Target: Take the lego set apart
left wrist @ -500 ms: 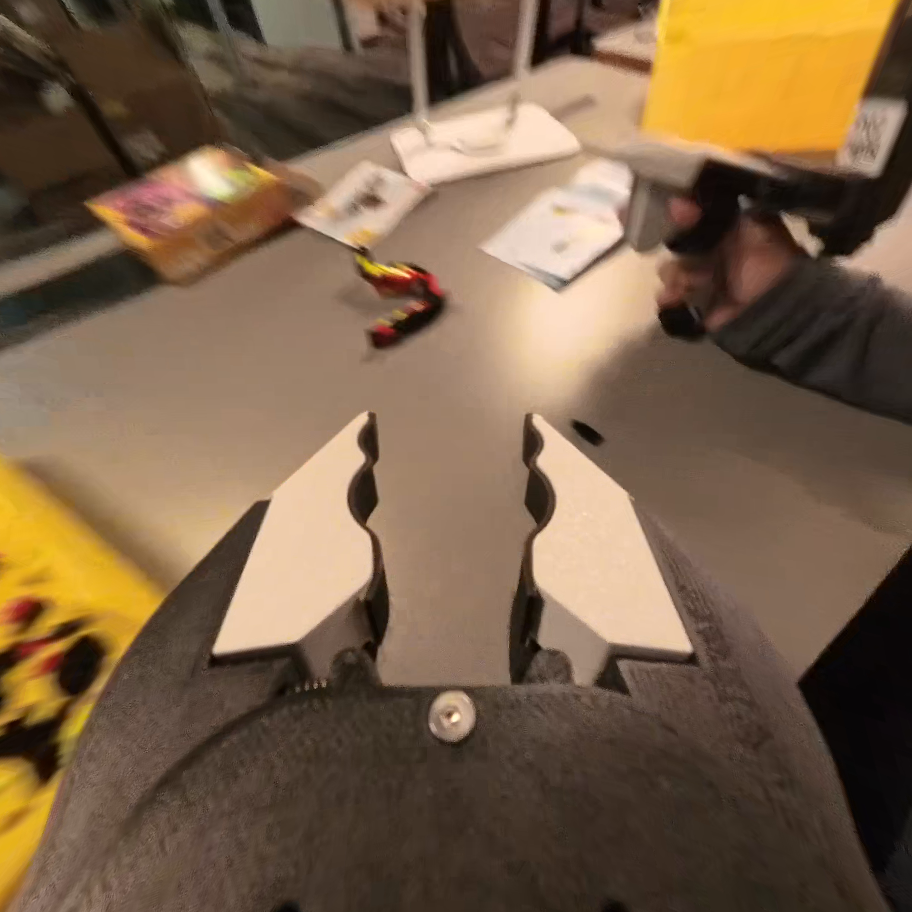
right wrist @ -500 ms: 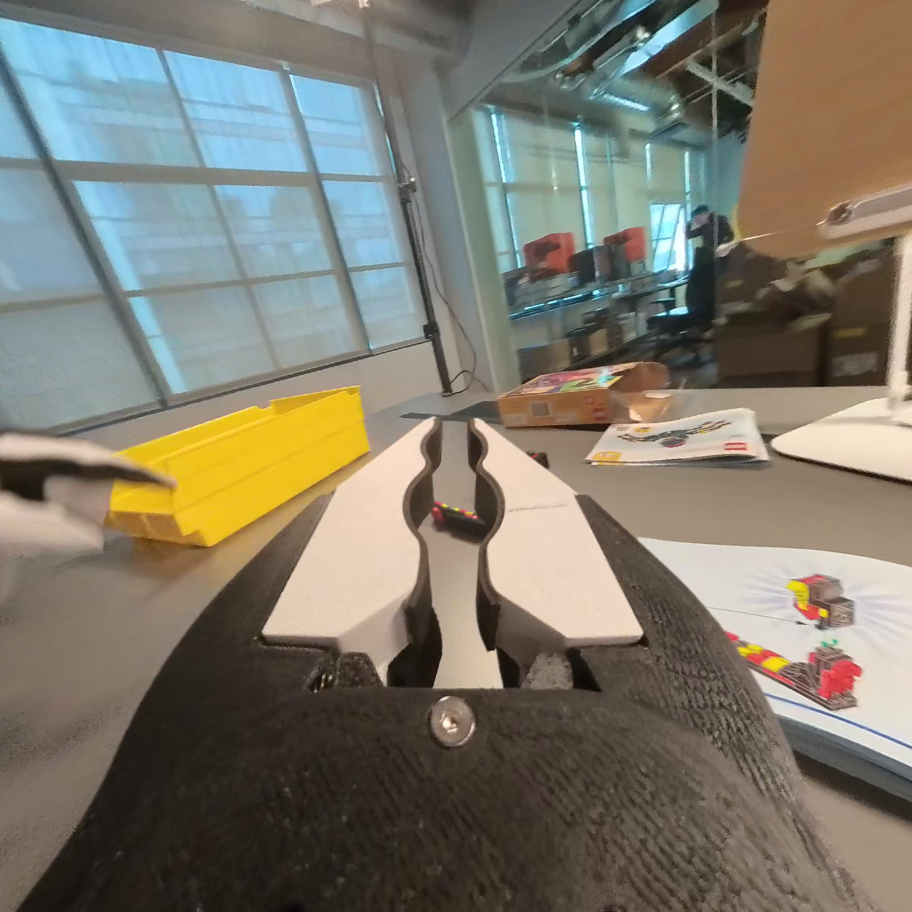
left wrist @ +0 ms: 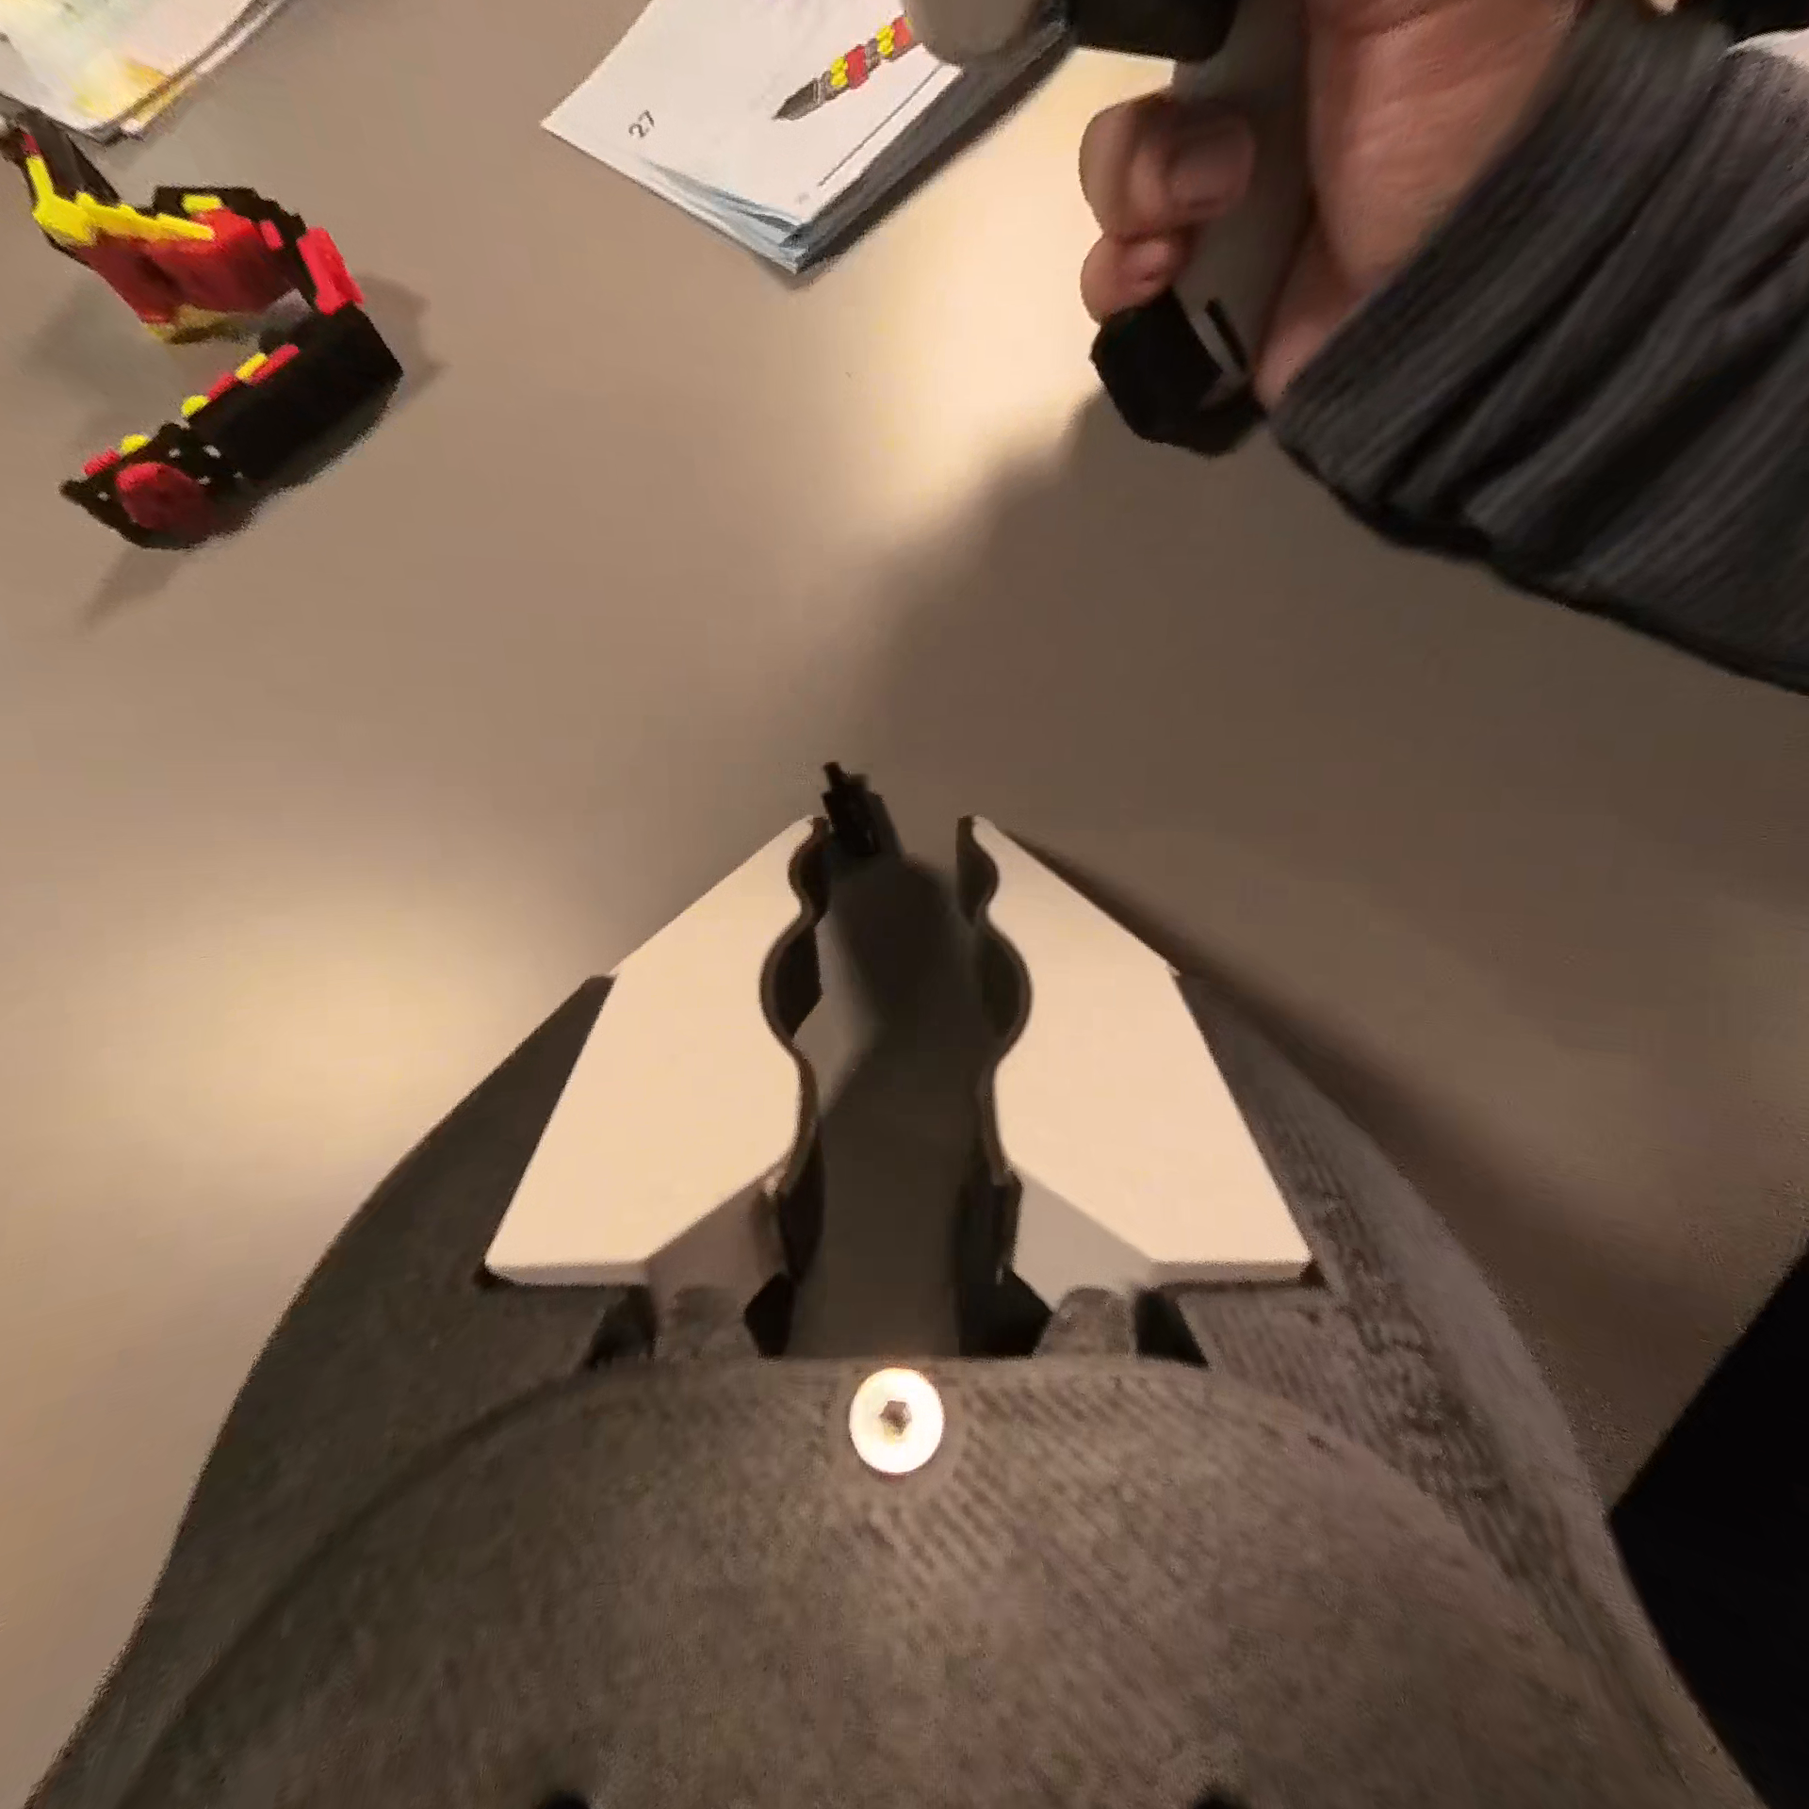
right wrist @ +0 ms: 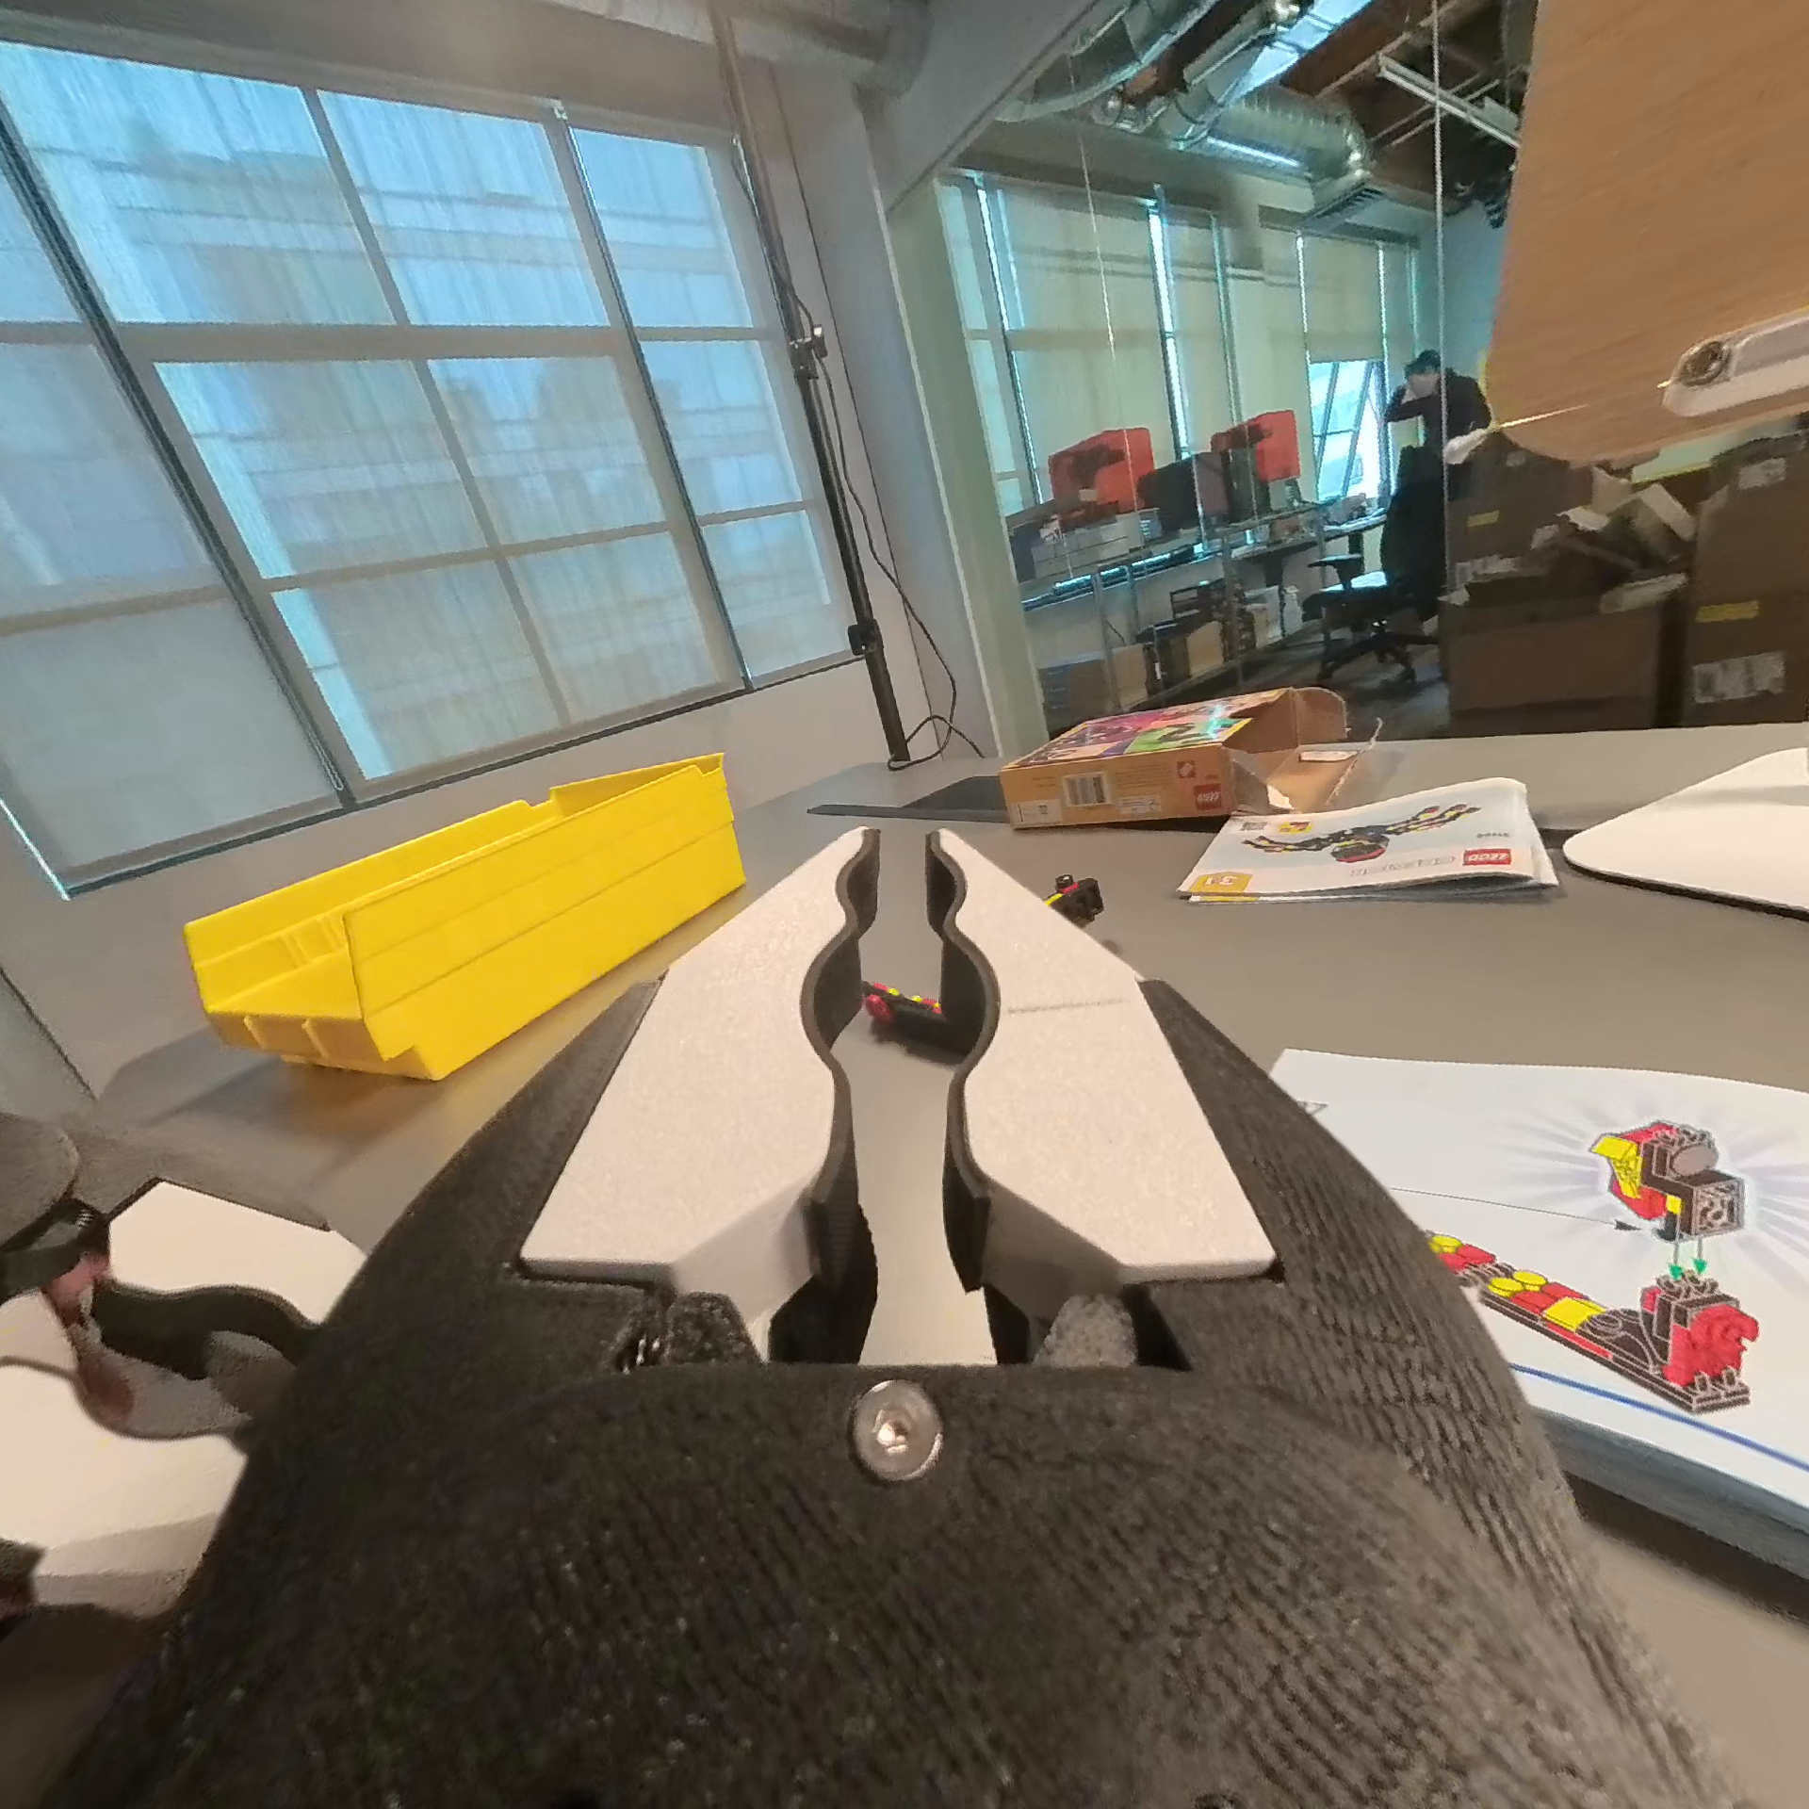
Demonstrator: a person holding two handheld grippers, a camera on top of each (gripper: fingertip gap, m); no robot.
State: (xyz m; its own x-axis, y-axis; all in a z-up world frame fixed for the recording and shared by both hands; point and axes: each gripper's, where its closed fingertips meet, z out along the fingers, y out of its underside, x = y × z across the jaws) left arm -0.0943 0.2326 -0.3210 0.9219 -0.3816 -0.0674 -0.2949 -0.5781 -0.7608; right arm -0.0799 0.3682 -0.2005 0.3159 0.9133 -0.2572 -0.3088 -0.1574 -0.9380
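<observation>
Left gripper (left wrist: 886, 832) points down at the grey desk (left wrist: 587, 734), jaws released with a moderate gap; one small black lego piece (left wrist: 850, 812) sits on the desk at the tips, just beside the left finger (left wrist: 685, 1077), can't tell if it touches, nothing gripped. Right gripper (right wrist: 901, 844) is held low and level over the desk, jaws nearly closed, a narrow slit between the tips, nothing between them. The person's hand (left wrist: 1302, 166) on the right gripper's handle shows in the left wrist view, grey sleeve (left wrist: 1586, 411) behind it. Lego model (left wrist: 210, 343): one red, black and yellow build, curved, lying on the desk well apart from the left gripper, up and to its left; from the right wrist view it sits straight ahead past the tips, part seen through the gap, part beside the right finger. Count: one yellow bin (right wrist: 470, 930) far left on the desk, one opened cardboard lego box (right wrist: 1155, 768) at the back, two instruction booklets, one open booklet (right wrist: 1586, 1263) close on the right and one closed booklet (right wrist: 1370, 857) further back. One white flat base (right wrist: 1703, 852) at far right edge.
</observation>
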